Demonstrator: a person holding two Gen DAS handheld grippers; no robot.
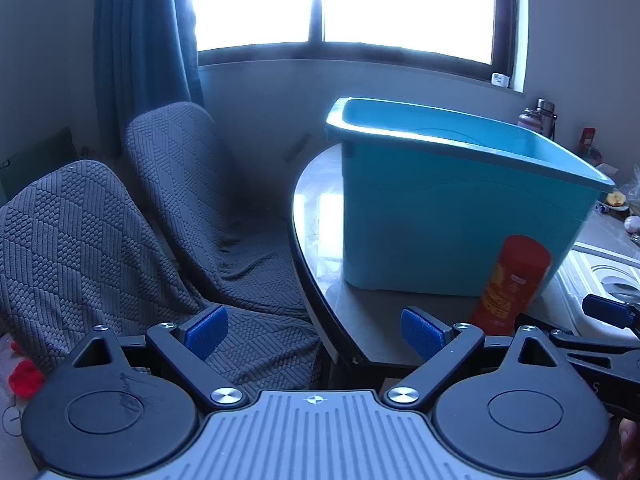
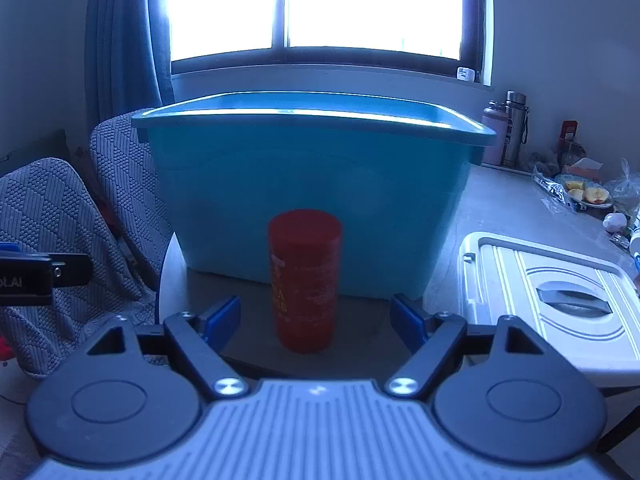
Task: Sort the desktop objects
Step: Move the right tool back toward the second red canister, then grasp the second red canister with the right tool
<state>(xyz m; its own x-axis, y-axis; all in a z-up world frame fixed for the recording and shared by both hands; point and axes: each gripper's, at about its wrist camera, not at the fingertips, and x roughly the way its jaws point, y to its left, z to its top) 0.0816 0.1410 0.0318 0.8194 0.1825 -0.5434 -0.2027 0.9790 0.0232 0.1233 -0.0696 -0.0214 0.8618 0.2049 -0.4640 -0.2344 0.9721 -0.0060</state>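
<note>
At the bottom of the right wrist view, the right tongs stand spread wide with nothing held, one blue pad to each side of the red canister, which stands upright at the centre of the frame on the grey tabletop. The canister sits between the pads but apart from both. Just behind it rises the front wall of the teal bin, open at the top. At lower right lies a white lid, flat on the tabletop.

In the left wrist view, the left tongs are also wide open and empty, hanging off the tabletop edge over the grey covered chairs at left. The canister shows at lower right of that frame, in front of the bin.

The step in hand looks like a grasp of the canister for dropping into the bin. To do it well, the right tongs should advance until the pads sit level with the canister's middle, well below the top, then close squarely so it does not tip against the bin wall. The lift must clear the bin's rim, which stands well above the canister top. The left tongs are best kept out of the way.
</note>
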